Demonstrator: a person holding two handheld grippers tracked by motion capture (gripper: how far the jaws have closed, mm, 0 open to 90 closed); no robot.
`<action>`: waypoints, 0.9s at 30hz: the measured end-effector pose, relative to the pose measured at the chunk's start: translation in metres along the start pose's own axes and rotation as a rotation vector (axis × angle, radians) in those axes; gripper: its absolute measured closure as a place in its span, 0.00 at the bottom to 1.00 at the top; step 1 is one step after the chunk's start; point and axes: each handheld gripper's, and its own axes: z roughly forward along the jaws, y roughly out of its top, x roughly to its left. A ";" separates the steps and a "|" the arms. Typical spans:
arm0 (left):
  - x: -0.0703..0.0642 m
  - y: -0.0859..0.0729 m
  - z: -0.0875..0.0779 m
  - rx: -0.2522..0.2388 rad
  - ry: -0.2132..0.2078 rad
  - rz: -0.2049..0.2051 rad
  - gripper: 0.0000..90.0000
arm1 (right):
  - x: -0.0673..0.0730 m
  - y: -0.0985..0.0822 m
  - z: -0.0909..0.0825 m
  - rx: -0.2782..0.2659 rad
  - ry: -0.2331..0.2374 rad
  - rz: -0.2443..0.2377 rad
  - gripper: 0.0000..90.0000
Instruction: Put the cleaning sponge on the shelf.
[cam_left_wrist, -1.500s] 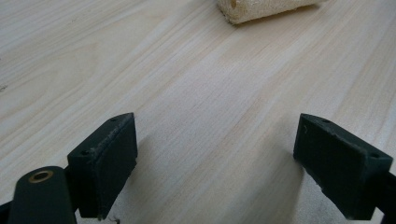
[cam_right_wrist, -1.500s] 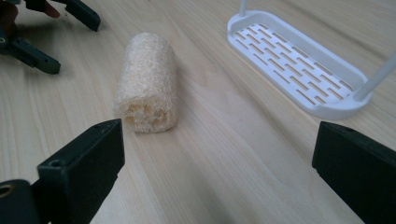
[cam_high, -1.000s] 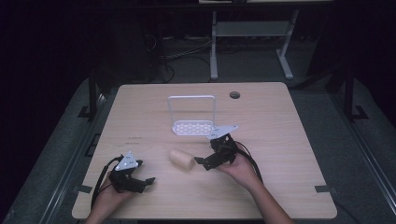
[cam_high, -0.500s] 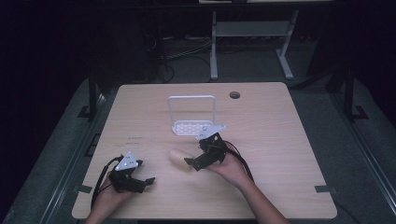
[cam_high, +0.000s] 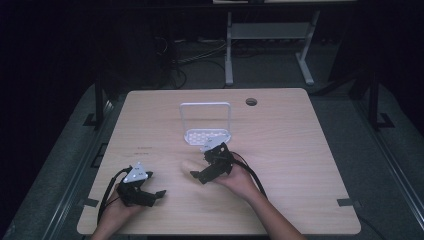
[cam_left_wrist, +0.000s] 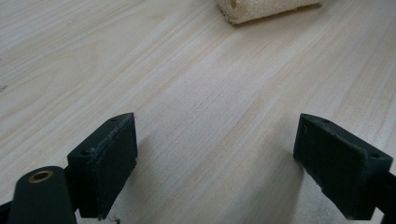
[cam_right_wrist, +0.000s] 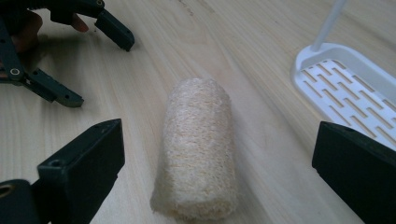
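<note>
A pale loofah roll (cam_right_wrist: 198, 149) lies flat on the wooden table (cam_high: 300, 150), just in front of a white slotted rack (cam_high: 206, 122). My right gripper (cam_right_wrist: 217, 135) is open and low over the roll, one jaw on each side, with gaps between pads and roll. In the high view the right gripper (cam_high: 197, 167) covers most of the loofah (cam_high: 187, 165). My left gripper (cam_high: 156, 196) rests open near the front left of the table, empty. In the left gripper view the left gripper (cam_left_wrist: 215, 126) has bare wood between its jaws, and the loofah's end (cam_left_wrist: 261, 9) lies farther off.
The rack's slotted base (cam_right_wrist: 345, 88) lies close to the right of the loofah. A round cable hole (cam_high: 251, 101) sits at the table's back right. The left gripper (cam_right_wrist: 70, 56) shows beyond the roll in the right gripper view.
My right gripper has moved left across the table to the loofah, and its jaws now stand on either side of it. The left gripper has stayed in place.
</note>
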 end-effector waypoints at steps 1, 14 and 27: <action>0.000 0.000 0.000 0.000 0.000 0.000 0.14 | 0.000 0.000 0.001 0.002 0.001 -0.003 0.03; 0.000 0.000 0.000 0.000 0.000 -0.002 0.15 | 0.006 -0.004 0.022 0.029 0.006 -0.016 0.03; 0.000 0.000 0.000 0.000 -0.001 -0.002 0.14 | 0.009 -0.011 0.036 0.047 0.001 -0.027 0.07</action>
